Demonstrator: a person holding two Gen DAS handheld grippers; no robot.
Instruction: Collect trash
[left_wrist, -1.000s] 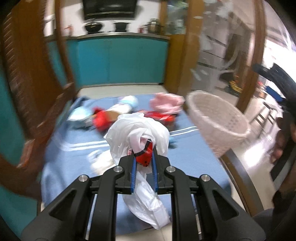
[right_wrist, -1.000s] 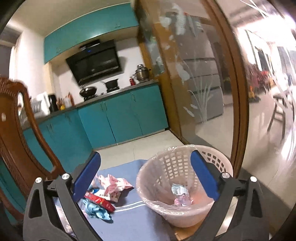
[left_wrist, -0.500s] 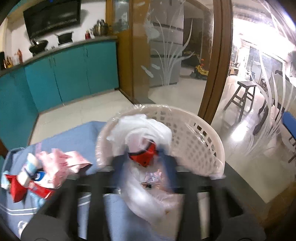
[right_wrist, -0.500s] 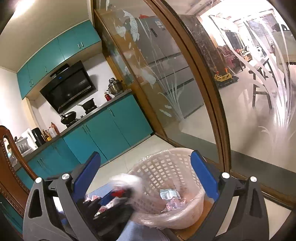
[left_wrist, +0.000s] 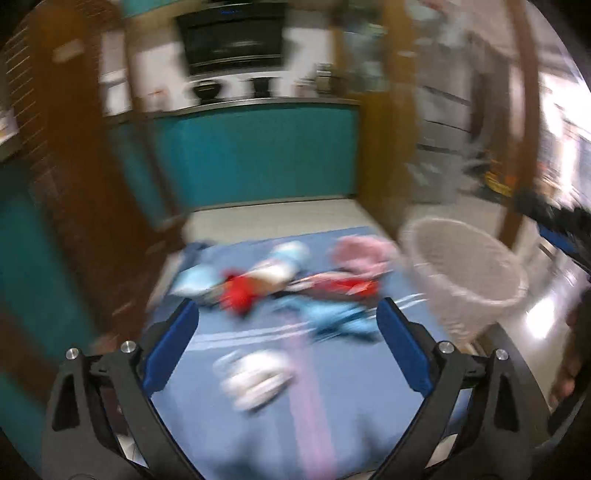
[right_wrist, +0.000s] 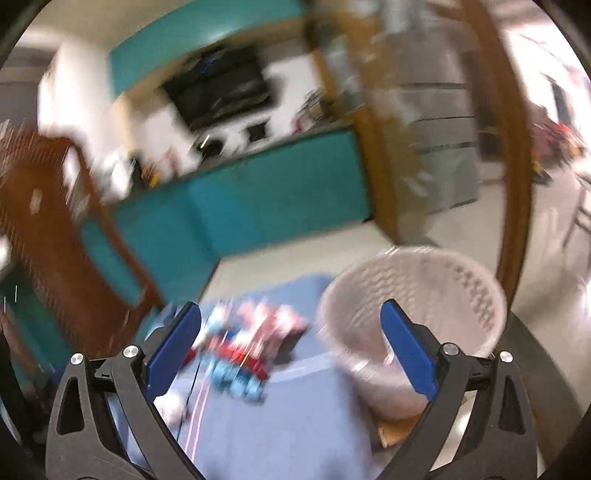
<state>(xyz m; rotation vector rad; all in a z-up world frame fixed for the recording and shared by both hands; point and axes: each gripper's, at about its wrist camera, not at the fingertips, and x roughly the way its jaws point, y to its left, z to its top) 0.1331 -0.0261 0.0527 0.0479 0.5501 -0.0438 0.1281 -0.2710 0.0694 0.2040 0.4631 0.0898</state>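
Both grippers held empty above the littered blue cloth, basket at its right edge.

The left gripper (left_wrist: 286, 336) is seen with its jaws opening wide, nothing between the blue pads; the right gripper (right_wrist: 290, 339) is likewise spread and grasps nothing. On the blue striped tablecloth (left_wrist: 258, 424) a blurred heap of red, pink and light-blue wrappers (left_wrist: 295, 280) is spread toward the far edge, and a crumpled white scrap (left_wrist: 255, 376) lies nearer, apart from the heap. The white perforated plastic basket (right_wrist: 413, 317) is stood at the cloth's right edge, just beside the heap; its contents cannot be made out through the blur.
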